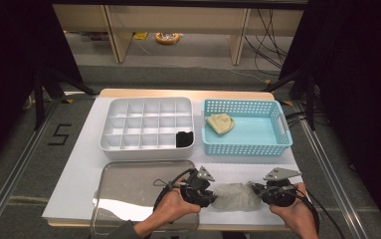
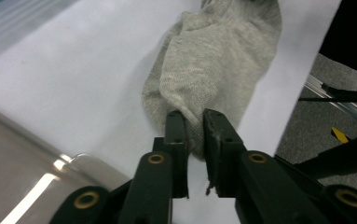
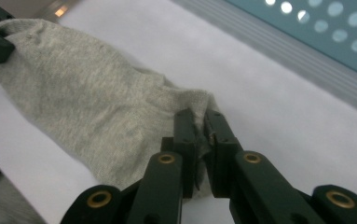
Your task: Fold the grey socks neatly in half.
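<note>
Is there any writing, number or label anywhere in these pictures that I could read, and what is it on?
"5": a black figure marked on the grey floor, left of the table.
No readable text shows on the grey sock, the left gripper, the right gripper, the white divided box, the blue basket or the metal tray.

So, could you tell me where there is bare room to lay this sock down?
The metal tray left of the grey sock is bare, as is most of the blue basket right of its beige item. The front edge is crowded by both grippers.
</note>
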A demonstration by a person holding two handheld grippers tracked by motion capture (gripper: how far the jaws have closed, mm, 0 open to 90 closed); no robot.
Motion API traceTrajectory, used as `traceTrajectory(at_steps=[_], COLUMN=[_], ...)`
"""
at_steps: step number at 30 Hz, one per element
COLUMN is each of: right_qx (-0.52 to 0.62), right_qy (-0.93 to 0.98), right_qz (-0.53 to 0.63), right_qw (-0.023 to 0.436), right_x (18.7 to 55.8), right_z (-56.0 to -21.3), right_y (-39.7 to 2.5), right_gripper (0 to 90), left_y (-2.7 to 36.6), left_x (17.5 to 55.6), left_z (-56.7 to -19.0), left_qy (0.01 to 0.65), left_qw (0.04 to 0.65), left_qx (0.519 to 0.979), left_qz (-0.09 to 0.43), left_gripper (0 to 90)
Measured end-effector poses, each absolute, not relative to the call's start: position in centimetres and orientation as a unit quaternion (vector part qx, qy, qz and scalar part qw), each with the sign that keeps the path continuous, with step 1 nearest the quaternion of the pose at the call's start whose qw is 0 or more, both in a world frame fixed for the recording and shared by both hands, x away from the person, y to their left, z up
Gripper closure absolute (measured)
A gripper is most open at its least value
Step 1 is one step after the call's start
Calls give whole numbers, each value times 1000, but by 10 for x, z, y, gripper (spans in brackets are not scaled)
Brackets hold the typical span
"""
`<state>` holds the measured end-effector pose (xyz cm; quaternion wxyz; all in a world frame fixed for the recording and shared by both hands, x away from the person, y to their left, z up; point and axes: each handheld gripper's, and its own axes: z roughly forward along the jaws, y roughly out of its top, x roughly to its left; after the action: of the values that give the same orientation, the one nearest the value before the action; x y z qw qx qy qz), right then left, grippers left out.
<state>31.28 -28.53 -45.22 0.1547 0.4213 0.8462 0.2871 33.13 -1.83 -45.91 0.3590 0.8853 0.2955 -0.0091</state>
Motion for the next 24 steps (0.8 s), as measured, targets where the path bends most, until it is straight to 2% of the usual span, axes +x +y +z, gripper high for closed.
traceTrajectory(at_steps=[3, 6, 7, 10, 19, 21, 24], right_qx=[425, 430, 427, 427, 432, 434, 425], right_qy=[845, 844, 845, 846, 835, 833, 835], right_qz=[285, 284, 280, 278, 287, 294, 302], right_qw=[155, 152, 159, 158, 183, 177, 176], right_x=[314, 315, 316, 315, 311, 308, 306], right_z=[-456, -457, -458, -457, -448, -443, -439], right_y=[-288, -291, -291, -290, -295, -292, -287], right_gripper=[845, 828, 820, 814, 787, 778, 761], left_y=[-23, -18, -15, -9, -21, -26, -34], left_x=[335, 339, 340, 343, 345, 344, 337], left_z=[-466, -467, -467, -464, -471, -475, -476], left_qy=[305, 309, 316, 337, 351, 345, 322], left_qw=[352, 331, 335, 348, 335, 328, 315], left_qx=[885, 891, 887, 874, 874, 879, 893], left_qz=[-21, -22, -22, -22, -39, -35, 5], left_gripper=[729, 555, 527, 499, 489, 518, 554])
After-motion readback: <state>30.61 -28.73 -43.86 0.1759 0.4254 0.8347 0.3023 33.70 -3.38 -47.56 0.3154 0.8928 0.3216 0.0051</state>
